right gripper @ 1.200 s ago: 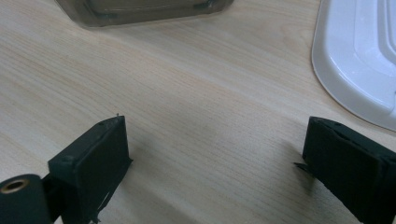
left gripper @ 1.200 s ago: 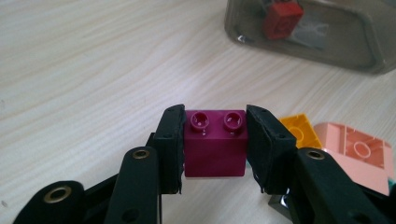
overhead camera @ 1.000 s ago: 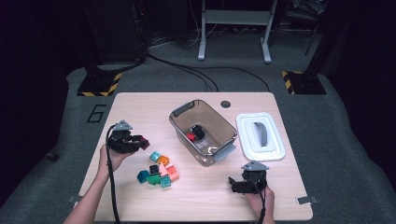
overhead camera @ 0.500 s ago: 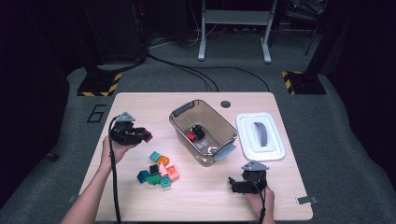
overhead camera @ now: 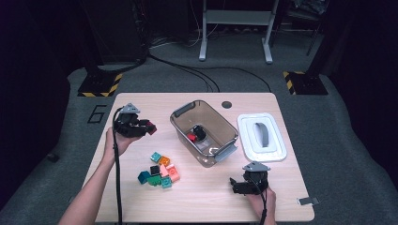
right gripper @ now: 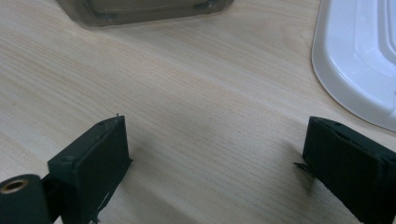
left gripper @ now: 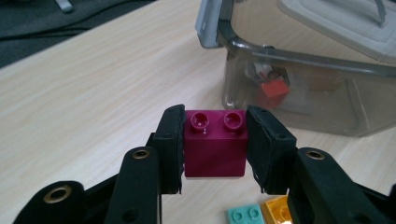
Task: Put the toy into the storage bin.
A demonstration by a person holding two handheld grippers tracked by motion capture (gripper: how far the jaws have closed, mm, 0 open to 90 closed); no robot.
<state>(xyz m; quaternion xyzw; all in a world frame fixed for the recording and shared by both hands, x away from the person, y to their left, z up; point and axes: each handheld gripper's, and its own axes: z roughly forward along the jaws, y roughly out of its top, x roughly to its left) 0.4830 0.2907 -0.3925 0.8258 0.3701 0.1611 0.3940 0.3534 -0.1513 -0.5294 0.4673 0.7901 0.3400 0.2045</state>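
Observation:
My left gripper is shut on a magenta two-stud brick, held above the table's left side and pointed toward the clear grey bin. Inside the bin lie a red brick and a black piece. A cluster of several loose bricks in teal, orange, pink, black and green lies on the table below the left gripper. My right gripper rests open near the front right of the table, nothing between its jaws.
A white bin lid with a grey handle lies flat to the right of the bin. The wooden table ends close in front of the right gripper. A small round hole sits near the table's far edge.
My left gripper has carried the magenta brick a little up and to the right, toward the bin. The right gripper has stayed where it was.

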